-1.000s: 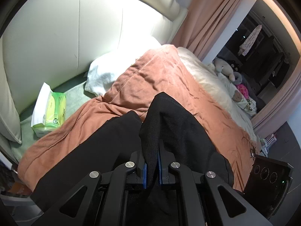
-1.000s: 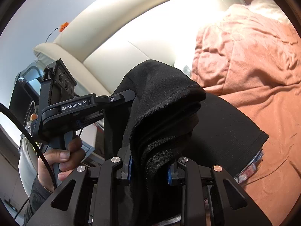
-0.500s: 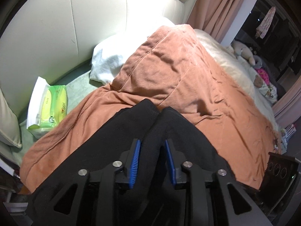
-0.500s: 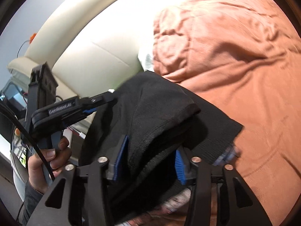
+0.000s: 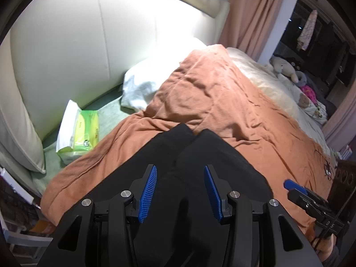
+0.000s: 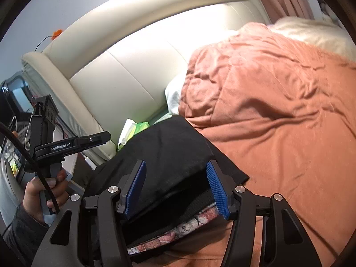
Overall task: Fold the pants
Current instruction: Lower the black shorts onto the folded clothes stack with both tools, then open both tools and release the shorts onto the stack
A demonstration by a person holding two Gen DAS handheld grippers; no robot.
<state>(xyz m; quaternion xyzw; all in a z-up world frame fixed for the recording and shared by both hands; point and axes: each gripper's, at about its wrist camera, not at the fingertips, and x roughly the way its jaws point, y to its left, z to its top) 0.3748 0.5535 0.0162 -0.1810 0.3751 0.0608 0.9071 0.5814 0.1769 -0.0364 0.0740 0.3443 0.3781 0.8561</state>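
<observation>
Black pants lie folded on the orange duvet, over a patterned cloth at the near edge; beyond them a green tissue pack, white pillow, cream headboard and pink curtain. Left gripper and right gripper both hover over the pants, blue pads spread wide, gripping nothing.
</observation>
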